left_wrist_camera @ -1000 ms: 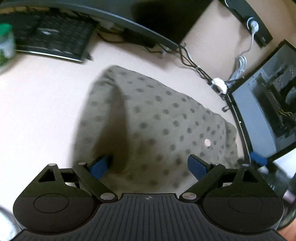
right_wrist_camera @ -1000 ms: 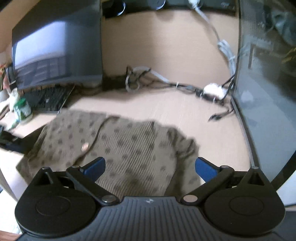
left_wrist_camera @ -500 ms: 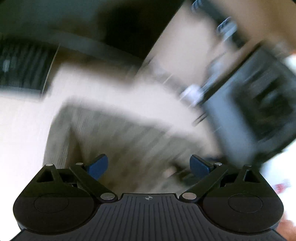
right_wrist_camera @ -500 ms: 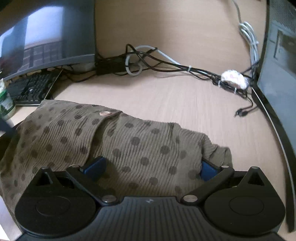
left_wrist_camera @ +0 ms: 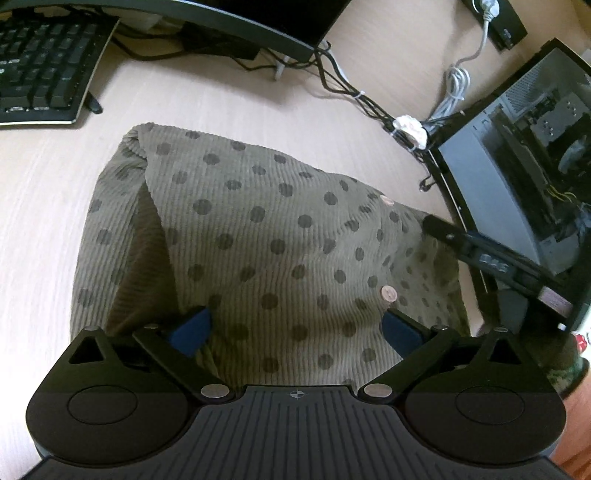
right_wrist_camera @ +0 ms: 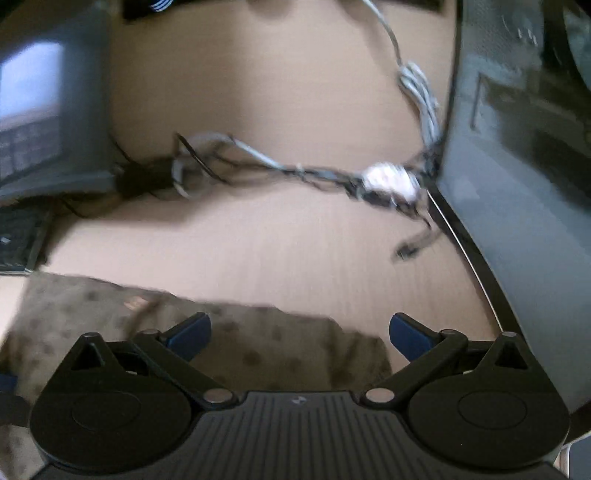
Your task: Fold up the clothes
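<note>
An olive ribbed garment with dark dots [left_wrist_camera: 266,236] lies folded on the light wooden desk [left_wrist_camera: 40,192], with two small pinkish buttons on its right part. My left gripper [left_wrist_camera: 295,328] is open and empty just above its near edge, blue pads spread wide. The right gripper's black body [left_wrist_camera: 491,254] shows over the garment's right edge in the left wrist view. In the blurred right wrist view the garment [right_wrist_camera: 258,354] lies low in frame, and my right gripper [right_wrist_camera: 297,330] is open and empty above its far right corner.
A black keyboard [left_wrist_camera: 40,74] lies at the far left below a monitor [left_wrist_camera: 236,22]. A tangle of cables [left_wrist_camera: 354,96] runs along the back. An open computer case [left_wrist_camera: 524,158] stands on the right, close to the garment's edge.
Both grippers stayed open. The right gripper dipped close onto the garment, then pulled back and up, so its view now looks over the cloth's far edge. The left view swung, then settled.
</note>
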Demonstrator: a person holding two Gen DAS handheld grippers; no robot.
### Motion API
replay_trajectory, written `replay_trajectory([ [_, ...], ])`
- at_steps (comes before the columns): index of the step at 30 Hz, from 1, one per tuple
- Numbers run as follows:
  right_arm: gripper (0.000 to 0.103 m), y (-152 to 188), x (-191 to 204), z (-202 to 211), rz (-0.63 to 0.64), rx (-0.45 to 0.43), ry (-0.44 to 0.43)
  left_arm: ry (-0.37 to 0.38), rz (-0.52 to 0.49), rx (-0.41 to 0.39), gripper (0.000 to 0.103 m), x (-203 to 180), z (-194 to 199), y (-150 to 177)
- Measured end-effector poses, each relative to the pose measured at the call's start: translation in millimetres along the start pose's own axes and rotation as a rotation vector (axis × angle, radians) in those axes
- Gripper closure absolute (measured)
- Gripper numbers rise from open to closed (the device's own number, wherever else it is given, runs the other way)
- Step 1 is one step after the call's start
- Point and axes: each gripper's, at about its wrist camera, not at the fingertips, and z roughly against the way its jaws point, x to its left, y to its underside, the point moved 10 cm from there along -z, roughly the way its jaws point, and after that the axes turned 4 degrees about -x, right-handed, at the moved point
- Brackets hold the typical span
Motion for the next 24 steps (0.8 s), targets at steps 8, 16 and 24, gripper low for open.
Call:
replay_trajectory([
  [8, 0.000, 30.9, -1.7, -22.8, -0.051, 0.088, -0.030, 0.055, 0.028, -0.030, 0.000, 3.1, -1.2, -2.7],
  [16, 0.000, 15.7, 1.7, 16.5, 0.114, -0.012, 0.009, 0.172, 0.027, -0.120, 0.000, 0.6, 45.9, -38.0],
  [24, 0.000, 54.0, -10.8, 25.4, 0.136, 0.055, 0.005, 0.139, 0.092, -0.201, 0.000, -5.1, 72.4, -57.7],
])
